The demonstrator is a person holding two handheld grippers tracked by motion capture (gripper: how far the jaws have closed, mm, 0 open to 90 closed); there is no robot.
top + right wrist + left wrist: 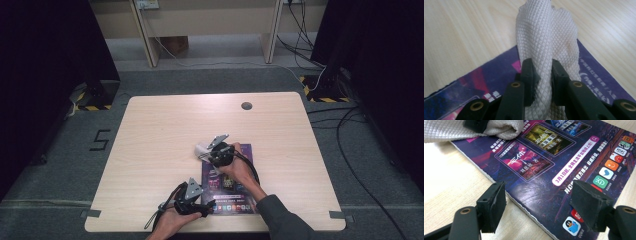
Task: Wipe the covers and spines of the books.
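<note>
A purple magazine [229,186] with printed covers and app icons lies on the wooden table [165,130] near its front edge. My right gripper [210,152] is shut on a white waffle-weave cloth [546,42], which bunches between its jaws over the magazine's [486,82] far corner. The cloth [201,149] rests partly on the table and partly on the magazine. My left gripper [205,209] is open at the magazine's near left edge. In the left gripper view its jaws straddle the magazine [541,182] edge without pressing it, and the cloth [471,130] lies at the top.
A round cable hole [246,105] sits near the table's far edge. Black cables [350,150] run over the grey floor at the right. A desk frame [210,25] stands beyond the table, and dark curtains flank both sides.
</note>
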